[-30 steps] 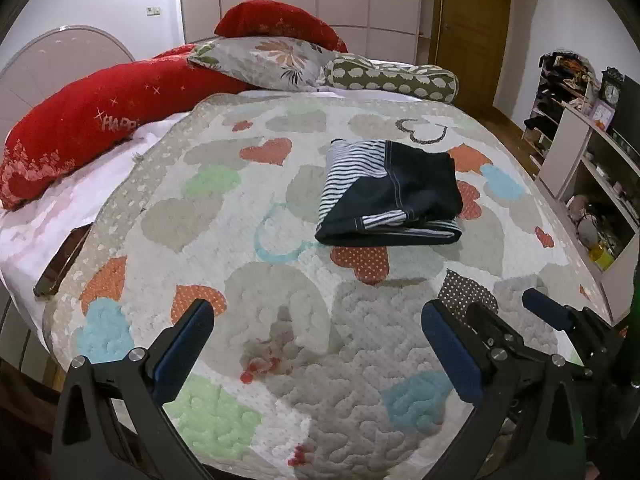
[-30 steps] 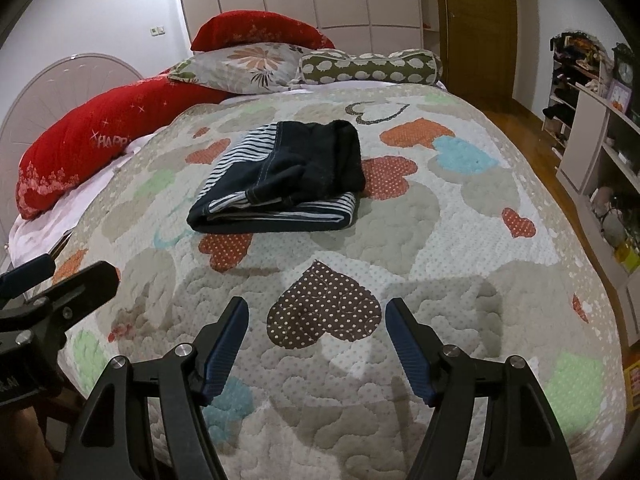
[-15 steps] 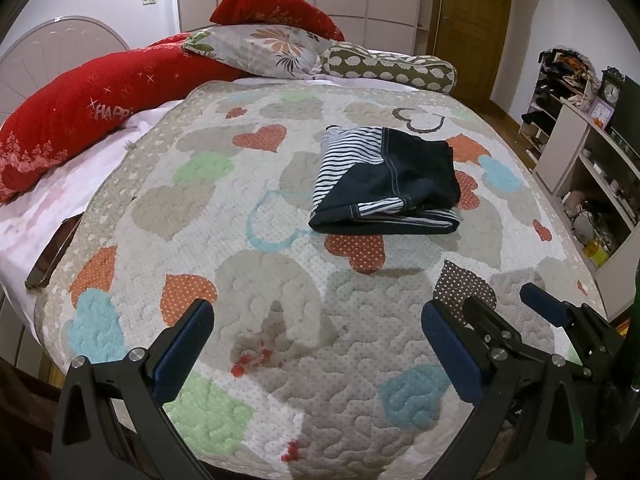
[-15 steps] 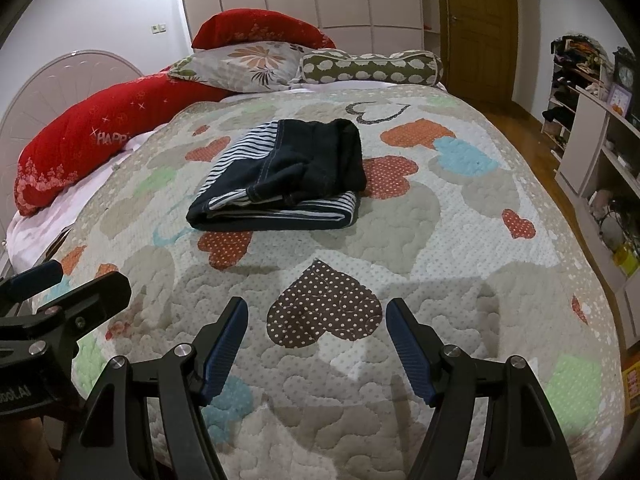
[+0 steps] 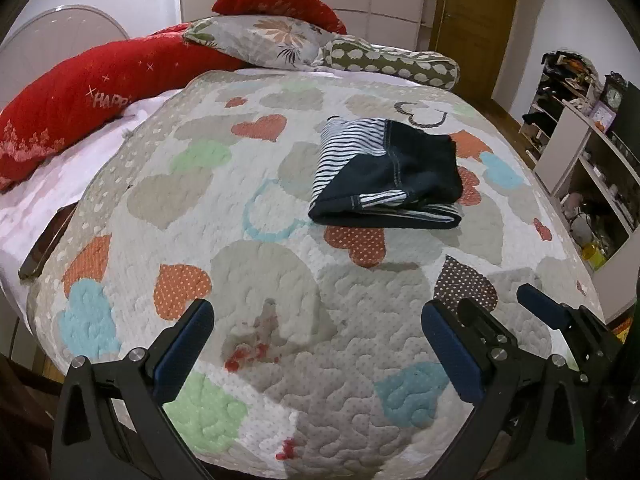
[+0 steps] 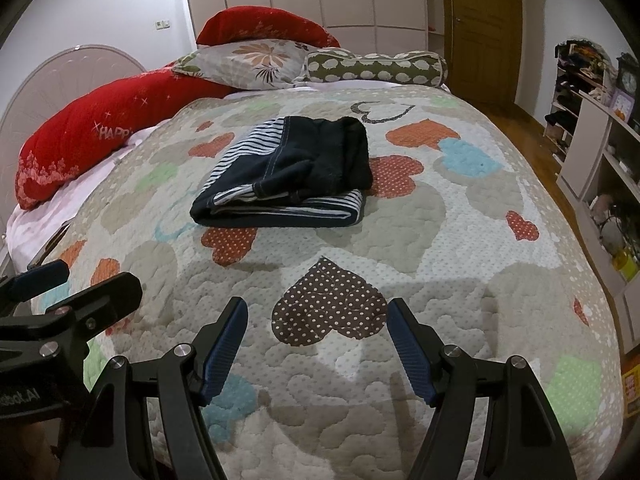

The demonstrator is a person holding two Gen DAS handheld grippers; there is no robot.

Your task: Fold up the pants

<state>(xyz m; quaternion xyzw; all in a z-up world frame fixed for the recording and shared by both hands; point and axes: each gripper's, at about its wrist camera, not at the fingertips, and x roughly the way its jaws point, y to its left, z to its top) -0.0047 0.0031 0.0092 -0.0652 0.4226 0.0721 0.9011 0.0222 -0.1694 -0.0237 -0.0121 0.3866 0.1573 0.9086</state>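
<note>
The pants [image 5: 386, 176], dark navy with white-striped panels, lie folded in a compact stack in the middle of the heart-patterned quilt [image 5: 256, 184]; they also show in the right wrist view [image 6: 288, 176]. My left gripper [image 5: 316, 344] is open and empty, held over the near end of the bed, well short of the pants. My right gripper [image 6: 316, 340] is open and empty, beside the left one and also short of the pants. The right gripper shows at the right edge of the left wrist view [image 5: 516, 308].
Red pillows [image 5: 76, 96], a floral pillow [image 5: 260, 40] and a green spotted bolster [image 5: 392, 64] lie at the bed's head. Open shelves with clutter [image 5: 588, 152] stand on the right. A wooden door [image 6: 484, 28] is at the back. A dark flat object [image 5: 44, 248] lies at the left bed edge.
Both grippers have drawn back slightly and shifted their view; the pants have not moved. Both stay open and empty.
</note>
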